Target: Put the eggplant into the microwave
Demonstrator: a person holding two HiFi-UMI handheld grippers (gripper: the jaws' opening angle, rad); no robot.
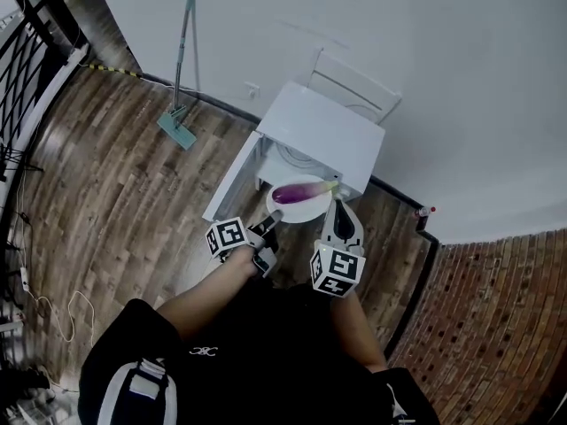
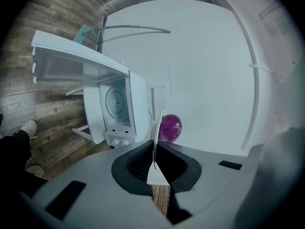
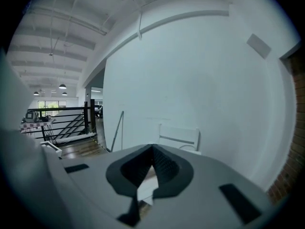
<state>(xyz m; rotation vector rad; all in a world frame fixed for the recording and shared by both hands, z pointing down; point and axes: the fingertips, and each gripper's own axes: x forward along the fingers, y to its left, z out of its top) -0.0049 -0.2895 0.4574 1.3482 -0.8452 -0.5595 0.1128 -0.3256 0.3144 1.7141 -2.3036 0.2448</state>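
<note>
Jaws of the left gripper [image 1: 273,222] [image 2: 153,144] are clenched on the thin rim of a white plate [image 1: 288,212] [image 2: 156,125]. The eggplant [image 1: 299,191] [image 2: 170,128] lies on that plate just beyond the tips. Jaws of the right gripper [image 1: 334,202] [image 3: 152,148] are pressed together with nothing between them, their tips close to the eggplant's pale stem end.

Both forearms reach forward from the body, and the grippers point ahead and slightly downward, side by side.

The left gripper view alone shows the microwave [image 1: 323,131] [image 2: 116,104] cavity with its turntable, off to the side of the jaws, with the door [image 1: 232,180] [image 2: 71,68] swung open. The right gripper view shows only a white chair [image 1: 354,82] [image 3: 178,137] against the wall ahead.

From the head view the plate hangs just in front of the open microwave. A mop [image 1: 182,78] leans on the wall well off to the left, above the wooden floor [image 1: 106,193].
</note>
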